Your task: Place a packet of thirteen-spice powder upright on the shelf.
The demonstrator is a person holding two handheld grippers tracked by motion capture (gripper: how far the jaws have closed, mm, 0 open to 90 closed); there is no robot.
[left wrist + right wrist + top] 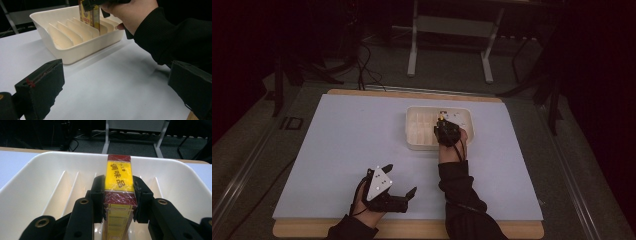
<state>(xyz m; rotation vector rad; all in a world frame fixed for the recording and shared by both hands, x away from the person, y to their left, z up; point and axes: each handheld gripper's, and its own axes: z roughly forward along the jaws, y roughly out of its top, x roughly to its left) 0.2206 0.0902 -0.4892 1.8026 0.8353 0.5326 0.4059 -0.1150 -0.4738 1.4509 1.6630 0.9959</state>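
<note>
**Right arm stretched forward, left hand resting low**

The right gripper (443,121) sits right of frame centre in the high view, forearm reaching up from the bottom edge, wrist apparently bent downward. Its jaws are clamped tight. The left gripper (402,180) rests at lower left, jaws spread wide, pointing toward the right of the frame, sleeve entering at the bottom.

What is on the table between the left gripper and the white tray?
Nothing: between the left gripper and the white tray there is bare pale table cover, as the high view and left gripper view show.
</note>
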